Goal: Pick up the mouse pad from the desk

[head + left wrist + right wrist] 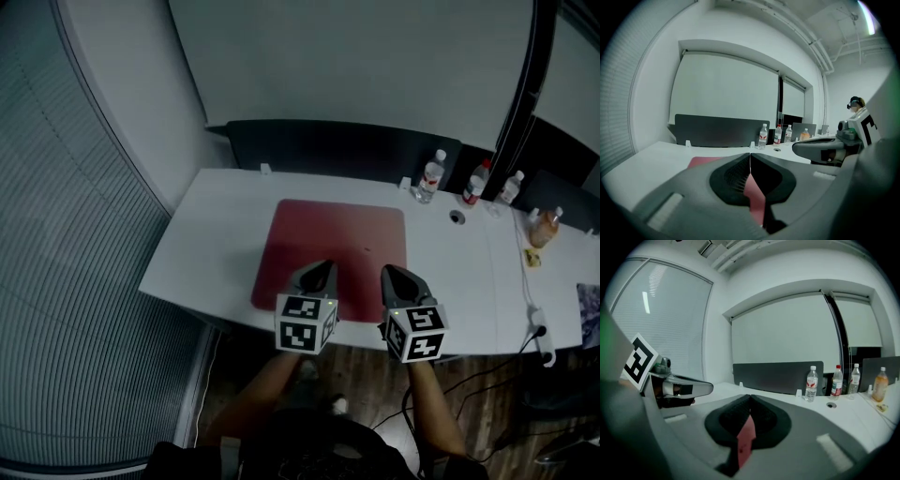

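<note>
I saw the white desk (216,234) running wide beneath and ahead of both sets of jaws, with a dark partition panel (328,148) standing along its far edge, well beyond the tips. Slatted blinds (75,234) filled the wall off to the left of the left jaws.

The red mouse pad (337,244) lay flat on the desk, directly under and ahead of both pairs of jaws. Its near edge sat behind the tips, towards me, and its far edge reached well ahead of them.

The left gripper (750,154) had its jaws pressed together, tips meeting with nothing caught between them. The red of the pad showed only through the hollow below the tips. The right gripper (750,397) was the same: jaws closed tip to tip and empty, with a sliver of red visible below. In the head view the two grippers hung side by side over the near part of the pad, a little apart from each other, both pointing away from me.

Ahead and to the right of the right jaws, near the panel, stood three clear water bottles (428,176) in a loose row. Further right again was an orange bottle (547,225). Between the bottles and the right jaws I made out a small round cable hole (457,217) in the desktop
</note>
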A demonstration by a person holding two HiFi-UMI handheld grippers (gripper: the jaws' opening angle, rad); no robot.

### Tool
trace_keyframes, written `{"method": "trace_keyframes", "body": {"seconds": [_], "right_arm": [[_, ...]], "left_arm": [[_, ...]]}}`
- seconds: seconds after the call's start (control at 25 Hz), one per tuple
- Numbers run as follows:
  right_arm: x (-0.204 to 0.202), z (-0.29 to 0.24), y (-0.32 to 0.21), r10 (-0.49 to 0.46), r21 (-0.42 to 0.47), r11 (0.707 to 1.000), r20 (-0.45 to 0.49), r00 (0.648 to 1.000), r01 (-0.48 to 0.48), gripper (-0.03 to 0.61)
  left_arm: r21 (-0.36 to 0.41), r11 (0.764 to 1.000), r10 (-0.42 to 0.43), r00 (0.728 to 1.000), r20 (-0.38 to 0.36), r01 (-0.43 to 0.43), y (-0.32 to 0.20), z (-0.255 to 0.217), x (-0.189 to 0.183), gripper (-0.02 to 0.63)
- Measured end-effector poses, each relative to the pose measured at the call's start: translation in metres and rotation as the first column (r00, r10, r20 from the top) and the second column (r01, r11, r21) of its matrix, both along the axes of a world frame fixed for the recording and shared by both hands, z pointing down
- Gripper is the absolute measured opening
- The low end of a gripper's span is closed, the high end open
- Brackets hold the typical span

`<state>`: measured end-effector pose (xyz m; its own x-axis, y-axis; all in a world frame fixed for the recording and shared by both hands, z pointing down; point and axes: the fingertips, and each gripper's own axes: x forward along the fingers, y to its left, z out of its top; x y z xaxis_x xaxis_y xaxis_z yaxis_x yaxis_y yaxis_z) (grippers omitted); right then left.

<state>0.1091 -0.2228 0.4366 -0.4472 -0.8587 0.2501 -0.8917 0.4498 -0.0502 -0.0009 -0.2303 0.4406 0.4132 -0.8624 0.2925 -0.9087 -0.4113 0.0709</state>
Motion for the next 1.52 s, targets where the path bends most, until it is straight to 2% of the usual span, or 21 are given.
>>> {"method": "trace_keyframes", "body": {"seconds": [0.28, 0.68, 0.96, 1.28, 1.52], "right_arm": [[0.008, 0.018, -0.021, 0.017, -0.004, 1.000, -0.015, 1.000, -0.017, 0.002], [0.022, 0.054, -0.057, 0.068, -0.064, 0.995, -0.049, 0.996, -0.071, 0.002], [0.037, 0.082, -0.080, 0.111, -0.125, 0.985, -0.089, 0.990, -0.121, 0.006], [0.052, 0.115, -0.102, 0.150, -0.194, 0.966, -0.109, 0.983, -0.169, 0.034], [0.056, 0.135, -0.115, 0.160, -0.240, 0.954, -0.095, 0.983, -0.178, 0.097]], "left_arm": [[-0.014, 1.000, -0.005, 1.000, -0.014, 0.004, -0.029, 0.018, -0.018, 0.008], [-0.077, 0.997, -0.017, 1.000, 0.002, 0.017, -0.070, 0.052, -0.058, 0.014], [-0.147, 0.989, -0.010, 1.000, 0.016, 0.012, -0.097, 0.079, -0.083, 0.077], [-0.245, 0.969, -0.017, 0.999, 0.028, 0.023, -0.125, 0.117, -0.110, 0.140], [-0.293, 0.955, -0.034, 0.999, 0.038, 0.043, -0.145, 0.143, -0.138, 0.183]]}}
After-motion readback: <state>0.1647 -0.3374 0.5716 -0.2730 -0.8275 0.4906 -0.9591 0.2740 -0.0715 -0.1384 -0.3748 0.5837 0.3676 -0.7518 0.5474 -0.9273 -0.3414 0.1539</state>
